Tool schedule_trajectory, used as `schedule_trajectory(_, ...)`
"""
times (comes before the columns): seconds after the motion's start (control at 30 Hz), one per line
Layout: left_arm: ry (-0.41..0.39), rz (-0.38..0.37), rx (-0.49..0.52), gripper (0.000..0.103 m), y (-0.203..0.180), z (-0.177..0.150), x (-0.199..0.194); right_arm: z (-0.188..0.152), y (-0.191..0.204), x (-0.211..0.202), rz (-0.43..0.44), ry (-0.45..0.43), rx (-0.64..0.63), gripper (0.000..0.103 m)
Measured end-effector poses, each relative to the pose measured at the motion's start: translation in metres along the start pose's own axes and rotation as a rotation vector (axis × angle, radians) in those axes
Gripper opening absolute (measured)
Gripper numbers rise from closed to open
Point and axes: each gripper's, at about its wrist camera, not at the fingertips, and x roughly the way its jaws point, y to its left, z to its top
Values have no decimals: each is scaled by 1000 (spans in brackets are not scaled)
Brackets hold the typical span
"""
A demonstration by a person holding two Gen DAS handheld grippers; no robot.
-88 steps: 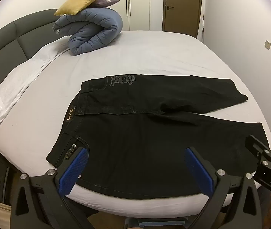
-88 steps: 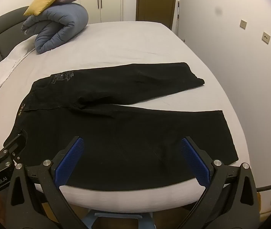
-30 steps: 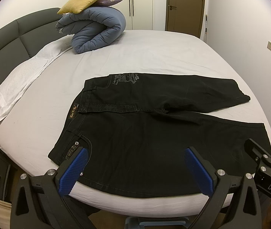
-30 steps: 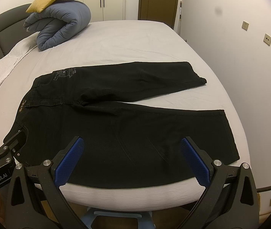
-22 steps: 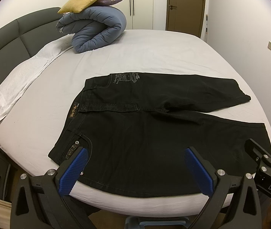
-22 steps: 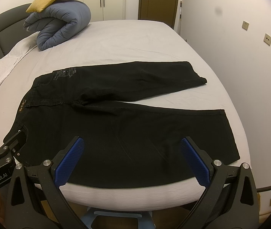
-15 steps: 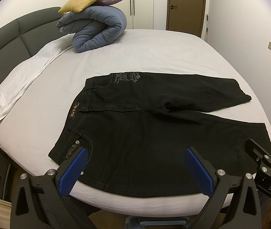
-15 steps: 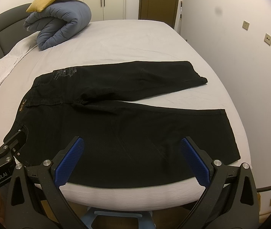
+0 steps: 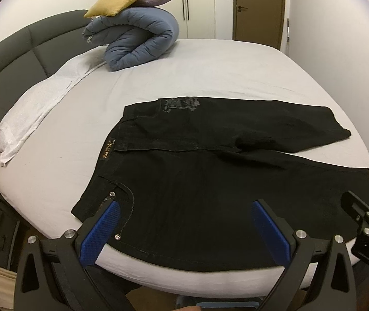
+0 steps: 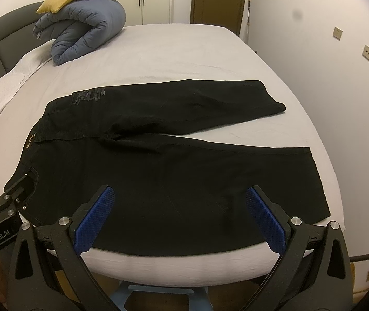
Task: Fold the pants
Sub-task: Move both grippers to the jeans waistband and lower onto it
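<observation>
Left gripper (image 9: 184, 223) jaws spread wide, holding nothing, hovering off the near bed edge above the waist-side hem; right gripper (image 10: 179, 207) likewise wide apart and empty, over the near leg. Black pants (image 10: 158, 160) lie flat on the white bed (image 10: 184, 51), waistband (image 9: 108, 146) to the left, two legs splayed in a V toward the right; near leg's lower edge runs right along the mattress edge. Rolled blue duvet (image 9: 137, 39) and cushions well apart at the headboard; no interference. Likely risks: pinching only the top layer so the leg peels apart; grabbing sheet along with denim at the edge; uneven lift between the two grippers skewing the fold so legs don't stack; heavy fabric sliding off the bed.
</observation>
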Motion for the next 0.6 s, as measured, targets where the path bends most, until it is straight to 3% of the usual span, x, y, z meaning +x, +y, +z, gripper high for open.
schedule_trajectory(0.17,-22,-27,5,103,15,18,19,13,2,15,65,13,-25,103)
schedule_trajectory(0.3,-38,-87,-7,103,44,58,51,47,2,42,195,4,-84,103)
schedule_trajectory(0.4,-114,-117,-14,103,73,102,80,81,1,63,283,-14,-116,103)
schedule_trajectory(0.5,4,-21,113,103,86,150,132,128,5,93,372,-34,-183,103)
schedule_trajectory(0.6,-13,2,196,103,96,189,170,168,14,121,405,-48,-275,91)
